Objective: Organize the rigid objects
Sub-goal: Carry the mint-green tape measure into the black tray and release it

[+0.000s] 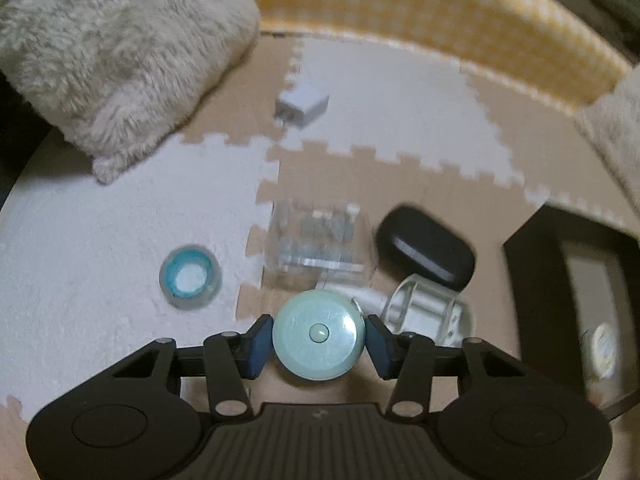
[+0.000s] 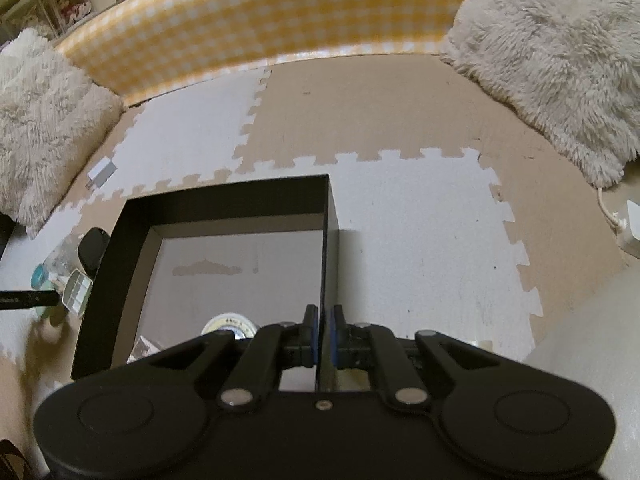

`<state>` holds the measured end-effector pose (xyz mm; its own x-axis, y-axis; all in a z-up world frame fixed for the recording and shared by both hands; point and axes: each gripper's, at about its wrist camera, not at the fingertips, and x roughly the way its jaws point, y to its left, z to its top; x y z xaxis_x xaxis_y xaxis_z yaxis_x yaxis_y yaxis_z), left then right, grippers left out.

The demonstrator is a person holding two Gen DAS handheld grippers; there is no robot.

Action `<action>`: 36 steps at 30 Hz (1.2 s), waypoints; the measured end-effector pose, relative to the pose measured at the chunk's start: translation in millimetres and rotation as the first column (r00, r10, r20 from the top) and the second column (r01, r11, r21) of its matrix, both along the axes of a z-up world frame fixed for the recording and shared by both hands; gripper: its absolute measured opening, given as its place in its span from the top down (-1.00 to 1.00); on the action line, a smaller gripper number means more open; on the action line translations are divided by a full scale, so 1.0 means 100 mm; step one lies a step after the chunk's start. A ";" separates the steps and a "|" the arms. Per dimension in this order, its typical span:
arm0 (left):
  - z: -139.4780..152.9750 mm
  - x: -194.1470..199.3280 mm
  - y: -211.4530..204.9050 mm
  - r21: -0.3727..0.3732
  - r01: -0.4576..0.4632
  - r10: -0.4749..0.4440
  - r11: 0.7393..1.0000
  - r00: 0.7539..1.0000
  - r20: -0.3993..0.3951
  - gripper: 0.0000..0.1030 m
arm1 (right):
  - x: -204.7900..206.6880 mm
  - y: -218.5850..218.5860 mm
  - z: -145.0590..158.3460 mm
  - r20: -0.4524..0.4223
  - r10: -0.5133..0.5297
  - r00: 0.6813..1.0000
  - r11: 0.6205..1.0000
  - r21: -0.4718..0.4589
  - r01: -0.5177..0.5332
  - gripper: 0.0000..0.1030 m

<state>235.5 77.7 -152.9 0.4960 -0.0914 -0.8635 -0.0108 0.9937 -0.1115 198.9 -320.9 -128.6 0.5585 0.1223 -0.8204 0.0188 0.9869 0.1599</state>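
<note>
In the left wrist view my left gripper (image 1: 319, 334) is shut on a round mint-green tape measure (image 1: 319, 334), held above the foam mat. Beyond it lie a clear plastic case (image 1: 316, 242), a black oval case (image 1: 426, 246), a clear divided organizer (image 1: 430, 316), a blue tape roll (image 1: 190, 276) and a white charger (image 1: 303, 105). In the right wrist view my right gripper (image 2: 325, 334) is shut on the right wall of a black open box (image 2: 224, 196). Inside the box lie a round yellowish roll (image 2: 229, 325) and a white item (image 2: 143, 350).
Furry cushions (image 1: 116, 52) (image 2: 556, 52) and a yellow checked barrier (image 2: 256, 28) border the mat. The black box shows at the right edge of the left wrist view (image 1: 536, 280). A white adapter with cord (image 2: 632, 228) lies far right.
</note>
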 end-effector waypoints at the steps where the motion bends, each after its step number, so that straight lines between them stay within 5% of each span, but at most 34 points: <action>1: 0.06 -0.01 -0.01 -0.008 0.000 0.001 1.000 1.000 0.018 0.02 | 0.01 0.00 0.00 0.005 -0.002 1.000 1.000 0.002 0.002 0.88; 9: 0.56 -0.09 -0.38 -0.077 0.141 -0.127 0.987 0.978 0.164 0.02 | 0.07 -0.02 -0.01 0.011 -0.010 1.000 1.000 0.018 0.009 0.90; 16: 0.76 -0.28 -0.94 -0.086 0.322 -0.298 0.943 0.930 0.217 0.02 | 0.07 -0.04 -0.01 0.005 -0.010 1.000 0.999 0.033 0.010 0.91; 26: 0.55 -0.44 -1.85 -0.179 0.507 -0.474 0.843 0.858 0.198 0.02 | 0.09 -0.05 -0.01 -0.008 -0.011 1.000 0.999 0.046 0.011 0.91; 36: 0.16 -0.43 -2.36 -0.273 0.530 -0.503 0.803 0.848 0.168 0.02 | 0.09 -0.05 -0.01 -0.014 -0.012 1.000 0.999 0.049 0.013 0.91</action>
<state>192.1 -158.6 -136.7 0.3699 -0.5996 -0.7097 0.5171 0.7675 -0.3789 207.7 -326.2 -129.2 0.5487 0.1561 -0.8213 0.0335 0.9775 0.2082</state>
